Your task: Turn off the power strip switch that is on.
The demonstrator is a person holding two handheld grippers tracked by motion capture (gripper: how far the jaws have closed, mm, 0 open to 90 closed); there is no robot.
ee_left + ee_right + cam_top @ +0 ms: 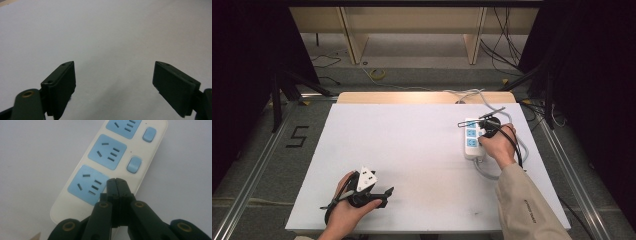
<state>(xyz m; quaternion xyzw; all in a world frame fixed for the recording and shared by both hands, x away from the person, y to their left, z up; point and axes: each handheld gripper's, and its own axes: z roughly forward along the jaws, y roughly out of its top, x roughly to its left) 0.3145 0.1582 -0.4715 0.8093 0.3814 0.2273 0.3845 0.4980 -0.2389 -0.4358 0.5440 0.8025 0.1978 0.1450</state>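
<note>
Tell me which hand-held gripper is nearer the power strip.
Right. The right hand-held gripper is directly over the power strip, jaws closed. The left hand-held gripper sits far across the table, open.

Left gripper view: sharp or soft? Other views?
Left gripper view: left tongs fairly sharp, table featureless, dim vignette at edges. Right gripper view: power strip crisp, shut right tongs slightly soft. High view: even light on the table, dark surroundings.

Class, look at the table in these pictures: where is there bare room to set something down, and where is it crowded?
Free: the wide white stretch of the table between the left tool at the near edge and the power strip at far right, plus the far left corner. Crowded: the right side, where the right tool, shut, sits over the strip amid its grey cable.
</note>
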